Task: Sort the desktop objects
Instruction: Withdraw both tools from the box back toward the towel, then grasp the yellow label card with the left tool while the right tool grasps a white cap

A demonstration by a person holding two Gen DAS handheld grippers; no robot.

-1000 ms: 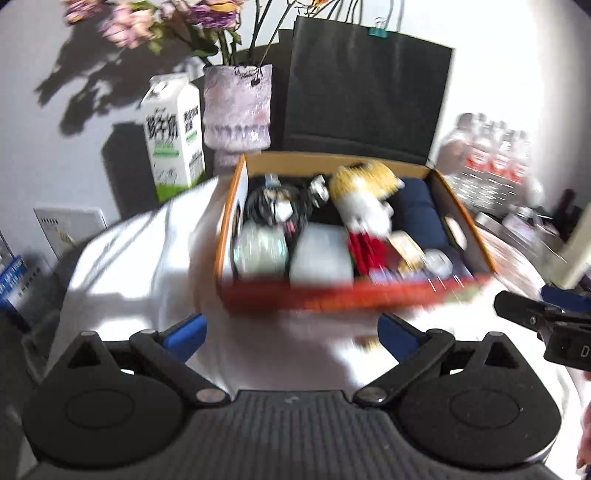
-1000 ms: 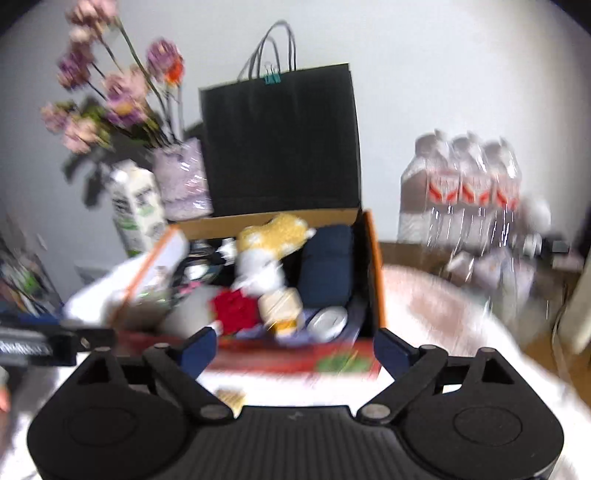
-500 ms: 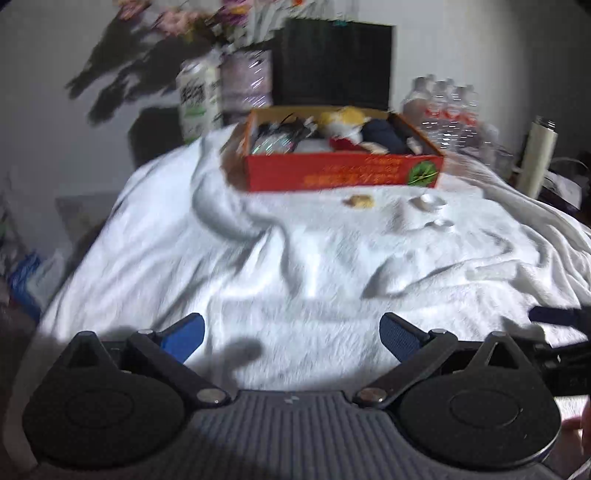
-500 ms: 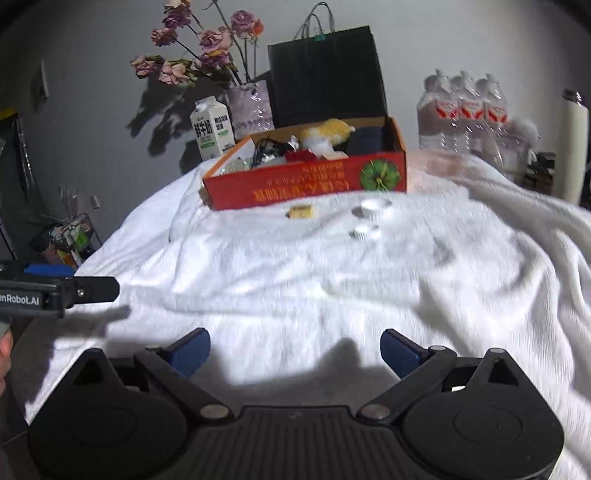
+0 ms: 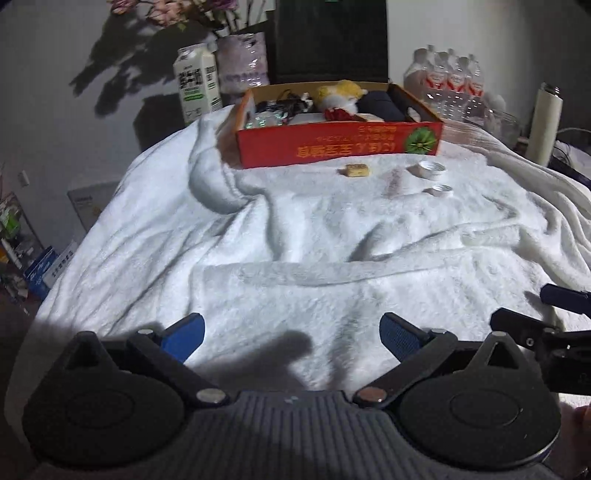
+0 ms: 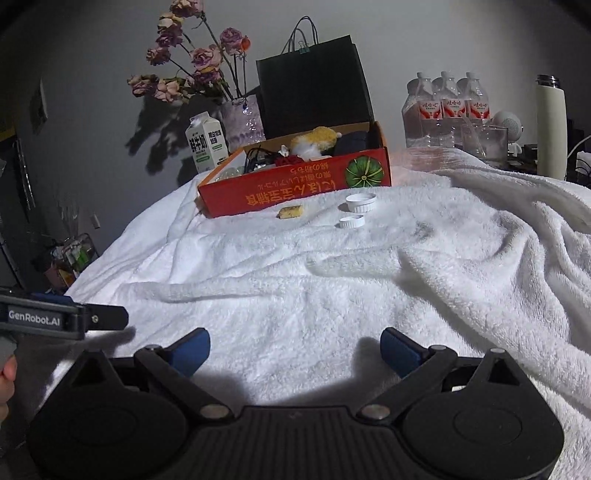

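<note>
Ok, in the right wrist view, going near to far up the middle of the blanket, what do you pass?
Right gripper → small white cap → larger white lid → red cardboard box → black paper bag.

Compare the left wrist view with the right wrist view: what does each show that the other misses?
Only the left wrist view shows the white box and blue cartons on the floor at left, and the right gripper.

Only the right wrist view shows the full dried flowers, the black bag's handles and the left gripper.

Both show the red box, milk carton, two white caps, the yellow block and the thermos. Both sets of jaws stand open, empty.
</note>
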